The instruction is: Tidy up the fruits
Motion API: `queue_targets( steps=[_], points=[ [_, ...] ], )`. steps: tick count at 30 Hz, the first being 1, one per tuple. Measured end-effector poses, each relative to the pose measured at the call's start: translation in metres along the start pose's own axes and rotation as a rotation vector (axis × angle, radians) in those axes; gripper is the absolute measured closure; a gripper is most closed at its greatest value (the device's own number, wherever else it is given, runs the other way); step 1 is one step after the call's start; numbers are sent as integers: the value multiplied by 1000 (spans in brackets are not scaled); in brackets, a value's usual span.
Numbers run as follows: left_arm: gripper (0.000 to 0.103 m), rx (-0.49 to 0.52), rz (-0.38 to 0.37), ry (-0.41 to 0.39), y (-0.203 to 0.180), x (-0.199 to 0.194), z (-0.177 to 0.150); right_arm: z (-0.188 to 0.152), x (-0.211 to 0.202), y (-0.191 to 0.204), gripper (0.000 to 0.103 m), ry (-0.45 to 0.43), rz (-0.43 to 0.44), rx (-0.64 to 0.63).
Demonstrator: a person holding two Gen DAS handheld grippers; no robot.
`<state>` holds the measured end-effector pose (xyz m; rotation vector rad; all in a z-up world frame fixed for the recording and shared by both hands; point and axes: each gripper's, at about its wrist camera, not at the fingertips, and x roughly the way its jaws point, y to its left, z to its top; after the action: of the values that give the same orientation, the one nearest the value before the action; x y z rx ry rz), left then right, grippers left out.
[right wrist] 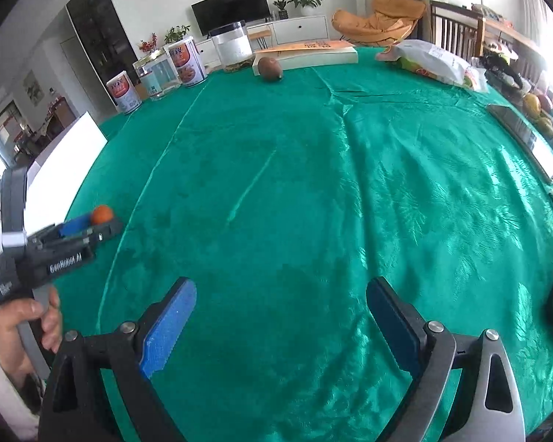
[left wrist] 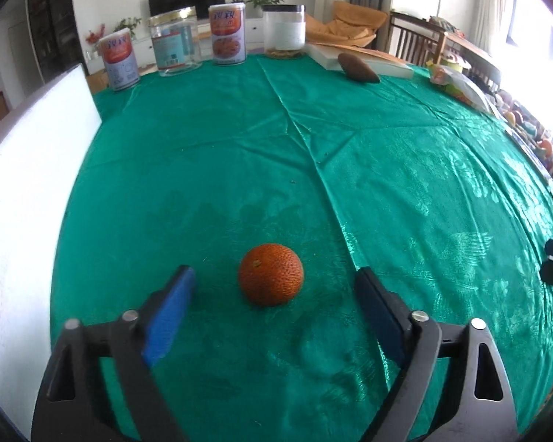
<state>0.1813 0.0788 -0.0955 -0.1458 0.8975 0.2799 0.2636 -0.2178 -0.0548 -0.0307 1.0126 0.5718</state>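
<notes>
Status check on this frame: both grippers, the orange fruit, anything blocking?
Left gripper open, straddling the orange fruit, pads clear of it. Right gripper open, empty, over bare green cloth. Nothing in the way.

Bright daylight, right-side glare — fisheye-warped edges

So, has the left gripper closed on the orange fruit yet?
No, the left gripper stands wide open, and the orange fruit sits on the green tablecloth between its blue pads, touching neither.

Bumpy orange fruit (left wrist: 270, 274) on green cloth; brown fruit (left wrist: 357, 68) far back.
</notes>
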Motion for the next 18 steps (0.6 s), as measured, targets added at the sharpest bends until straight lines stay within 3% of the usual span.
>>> queue_targets(
  steps=[8,14,17,18],
  points=[
    [5,-2,2,23,2,5,-1,133,84,-7,10,30,-28,0],
    [4,-3,0,25,2,6,0,240,144,13,11,-33,-54,-14],
    [4,-5,-1,26,3,6,0,275,182,22,21,7,-81,-28],
    [3,-6,0,26,3,6,0,282,194,24,28,27,-90,-30]
  ],
)
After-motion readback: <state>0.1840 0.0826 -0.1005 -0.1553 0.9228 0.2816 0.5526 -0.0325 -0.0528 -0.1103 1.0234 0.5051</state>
